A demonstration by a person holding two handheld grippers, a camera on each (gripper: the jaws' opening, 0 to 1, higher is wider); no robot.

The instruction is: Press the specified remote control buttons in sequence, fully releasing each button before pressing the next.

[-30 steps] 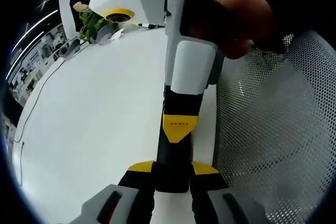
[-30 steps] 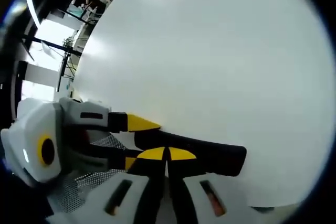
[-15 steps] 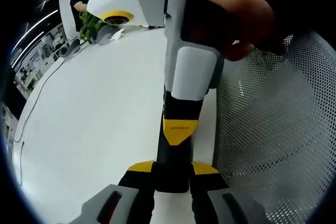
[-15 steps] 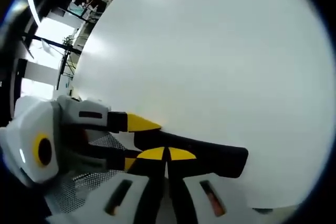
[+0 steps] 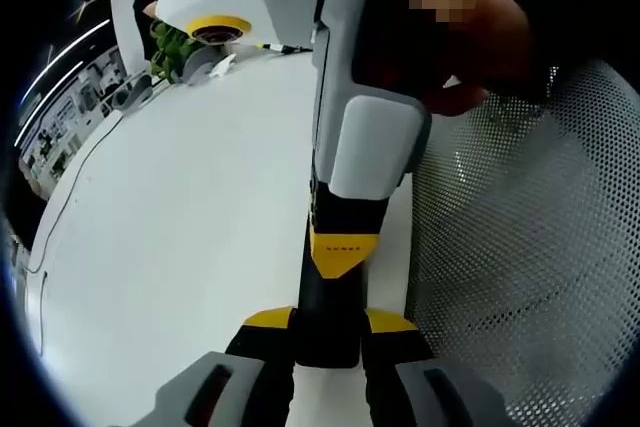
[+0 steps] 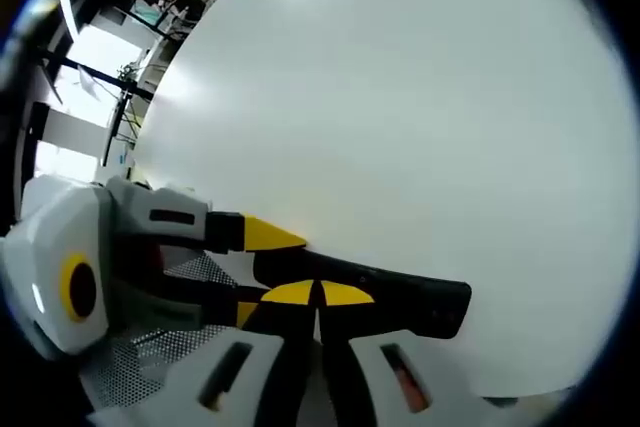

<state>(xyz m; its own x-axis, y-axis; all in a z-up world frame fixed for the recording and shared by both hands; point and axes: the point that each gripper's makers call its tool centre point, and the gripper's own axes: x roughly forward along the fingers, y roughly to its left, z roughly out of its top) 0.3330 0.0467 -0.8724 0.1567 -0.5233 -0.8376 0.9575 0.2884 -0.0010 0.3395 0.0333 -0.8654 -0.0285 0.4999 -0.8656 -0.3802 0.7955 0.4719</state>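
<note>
Over the white desk, the left gripper clamps the black remote while the right gripper, jaws closed, presses its tips onto it.

White counter, mesh chair, far clutter

The white counter has a thin cable along its left edge, a green plant far off, and a perforated mesh chair to the right.

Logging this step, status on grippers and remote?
Left gripper shut on black remote. Right gripper shut, tips down on remote. White table, mesh surface alongside; nothing in the way.
</note>
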